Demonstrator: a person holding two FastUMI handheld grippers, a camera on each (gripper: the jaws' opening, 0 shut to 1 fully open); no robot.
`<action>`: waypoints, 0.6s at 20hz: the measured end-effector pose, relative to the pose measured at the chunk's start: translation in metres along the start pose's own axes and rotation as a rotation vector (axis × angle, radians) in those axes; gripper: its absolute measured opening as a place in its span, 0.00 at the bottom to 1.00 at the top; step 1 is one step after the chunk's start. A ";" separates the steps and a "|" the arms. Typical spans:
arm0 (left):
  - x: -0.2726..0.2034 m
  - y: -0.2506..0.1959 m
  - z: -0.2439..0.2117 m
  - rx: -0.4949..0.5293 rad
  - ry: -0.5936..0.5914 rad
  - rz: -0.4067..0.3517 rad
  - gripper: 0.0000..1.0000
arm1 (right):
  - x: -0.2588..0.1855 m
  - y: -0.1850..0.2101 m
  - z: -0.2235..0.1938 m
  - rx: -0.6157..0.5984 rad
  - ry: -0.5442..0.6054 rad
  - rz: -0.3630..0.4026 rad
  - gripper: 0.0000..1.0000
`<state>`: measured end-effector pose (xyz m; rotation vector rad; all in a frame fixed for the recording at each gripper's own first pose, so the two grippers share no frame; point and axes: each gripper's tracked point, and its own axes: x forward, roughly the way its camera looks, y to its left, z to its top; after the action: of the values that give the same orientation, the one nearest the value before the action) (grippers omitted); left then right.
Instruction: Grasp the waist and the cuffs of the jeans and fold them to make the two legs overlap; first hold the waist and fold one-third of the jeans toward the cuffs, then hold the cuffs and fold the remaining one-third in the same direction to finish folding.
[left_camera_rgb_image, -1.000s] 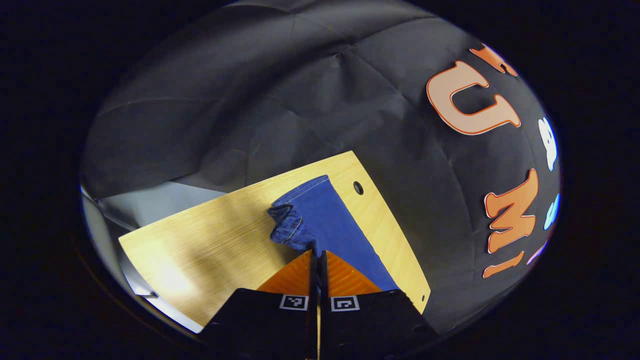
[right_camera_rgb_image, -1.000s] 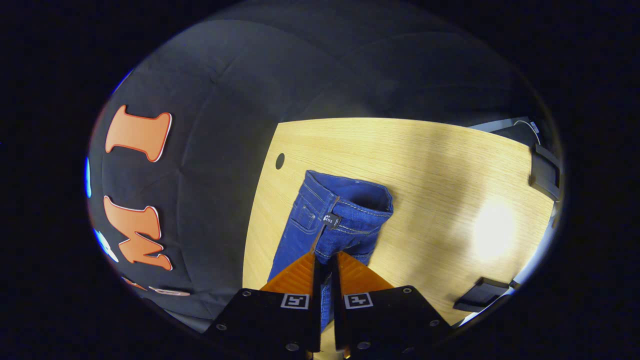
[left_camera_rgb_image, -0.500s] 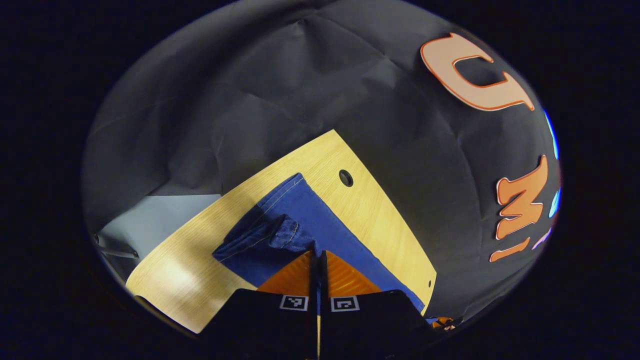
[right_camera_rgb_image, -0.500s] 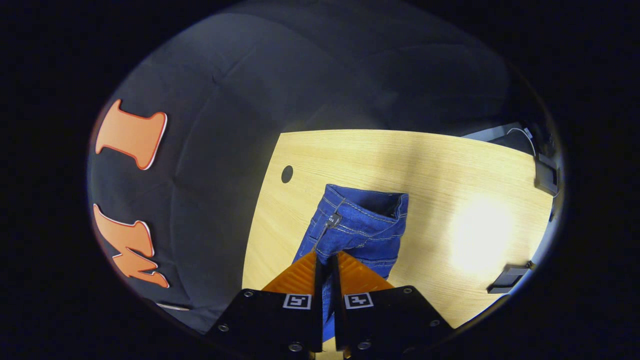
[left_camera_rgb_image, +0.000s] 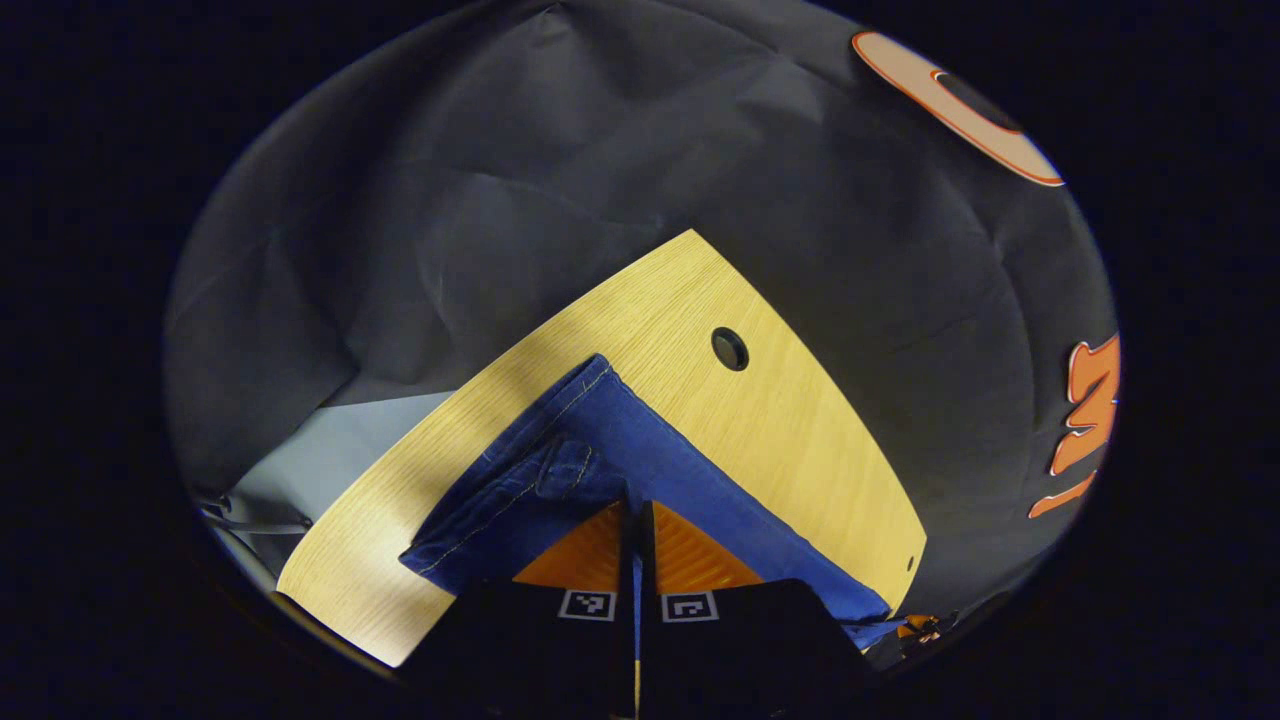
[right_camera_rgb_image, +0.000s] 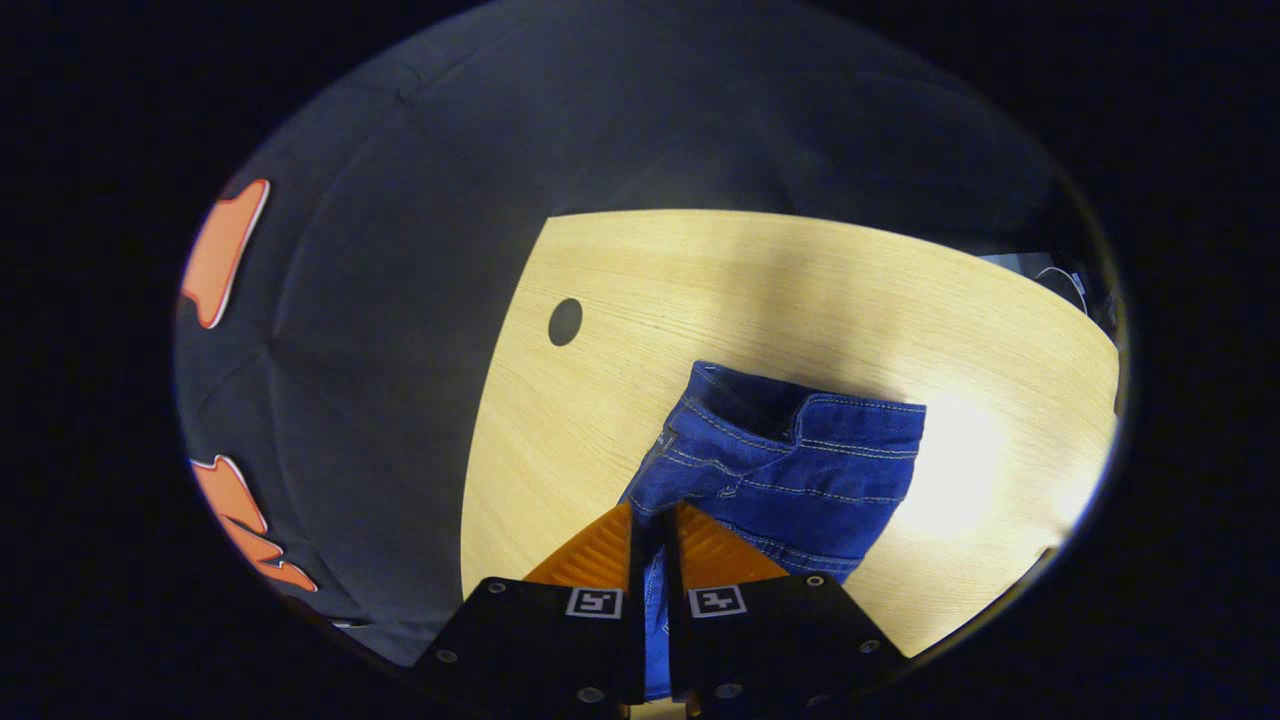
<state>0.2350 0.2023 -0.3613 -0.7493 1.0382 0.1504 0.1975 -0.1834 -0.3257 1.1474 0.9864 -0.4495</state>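
Quick update: both grippers have dropped a lot closer to the counter (right_camera_rgb_image: 800, 290) vs a sec ago. In the left gripper view the cuffs (left_camera_rgb_image: 500, 500) were bunched up and hanging; now they're spread flat-ish on the wood w/ the hem edges fanned out toward the left. The left gripper (left_camera_rgb_image: 632, 515) has its fingers pinched tight on the denim, barely a slit between them. In the right gripper view the waist (right_camera_rgb_image: 800, 450) was a drooping tube; now it's lying wider across the counter, waistband opening facing away from the camera, near the round cable hole (right_camera_rgb_image: 565, 322). The right gripper (right_camera_rgb_image: 655, 520) is clamped on the jeans (right_camera_rgb_image: 780, 500) too, fabric running down between the fingers.

What that means imo: the leg-over-leg fold is basically landing. The pants look doubled lengthwise and laid down along the counter's edge by the booth wall. Can't tell if the legs line up exactly, since the middle of the jeans is hidden behind the fingers. Next up prob letting go and re-grabbing the waist for the first third fold.
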 end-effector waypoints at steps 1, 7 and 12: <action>0.008 0.002 -0.003 0.016 0.013 0.031 0.02 | 0.006 0.002 0.001 0.000 0.011 -0.008 0.10; 0.009 -0.002 0.000 0.126 0.022 0.127 0.18 | 0.013 0.016 0.007 -0.030 0.035 -0.006 0.13; -0.012 -0.016 0.002 0.243 0.021 0.101 0.28 | -0.006 0.036 0.014 -0.042 0.002 0.081 0.49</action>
<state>0.2370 0.1945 -0.3428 -0.4798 1.0929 0.1011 0.2269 -0.1833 -0.3003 1.1462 0.9434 -0.3614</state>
